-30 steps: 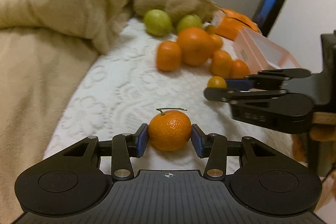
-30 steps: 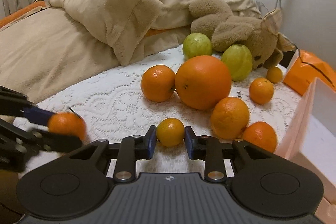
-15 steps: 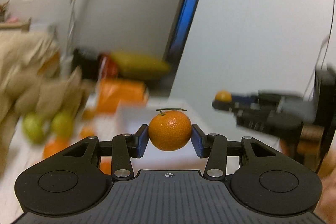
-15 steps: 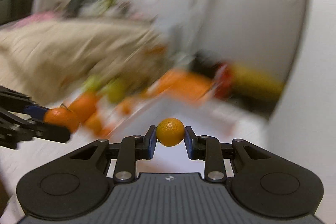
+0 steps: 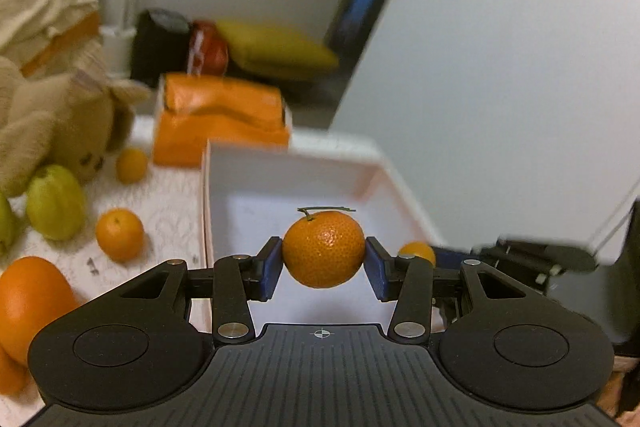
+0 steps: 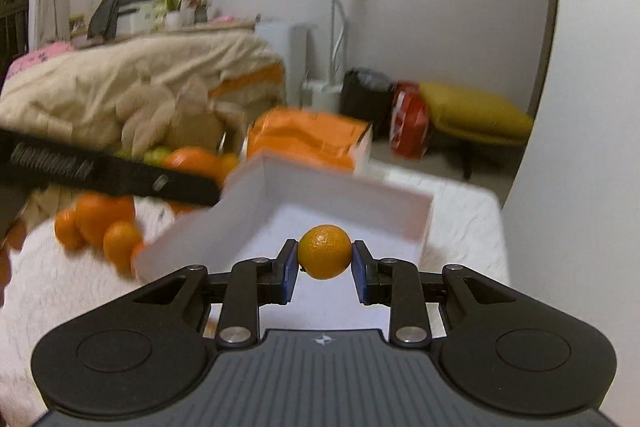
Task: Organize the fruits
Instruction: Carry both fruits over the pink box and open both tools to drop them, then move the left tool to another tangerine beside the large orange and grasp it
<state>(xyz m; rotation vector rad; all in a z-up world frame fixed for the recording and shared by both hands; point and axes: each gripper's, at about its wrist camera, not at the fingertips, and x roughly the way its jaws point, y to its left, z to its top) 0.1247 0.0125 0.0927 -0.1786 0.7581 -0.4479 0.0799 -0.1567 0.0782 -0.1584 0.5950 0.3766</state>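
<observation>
Both claws loaded, each holding one fruit above the white box.

Left claw point(image 5: 323, 263): closed on a stemmed mandarin point(image 5: 323, 254), blue pads pressing both its sides; fruit hangs over the interior of the white box point(image 5: 256, 187). Right claw point(image 6: 325, 265): clamped on a smaller orange point(image 6: 325, 257), also over the box interior. Box sits on the bed's white lace cover point(image 5: 168, 195), near the bed's edge, next to an orange bag point(image 5: 220, 119). Remaining fruit lies on the cover beside the box, toward the plush bear point(image 5: 60, 123): two green fruits point(image 5: 56, 203), small oranges point(image 5: 119, 235) and one large orange point(image 5: 30, 303). Background partly motion-blurred.
</observation>
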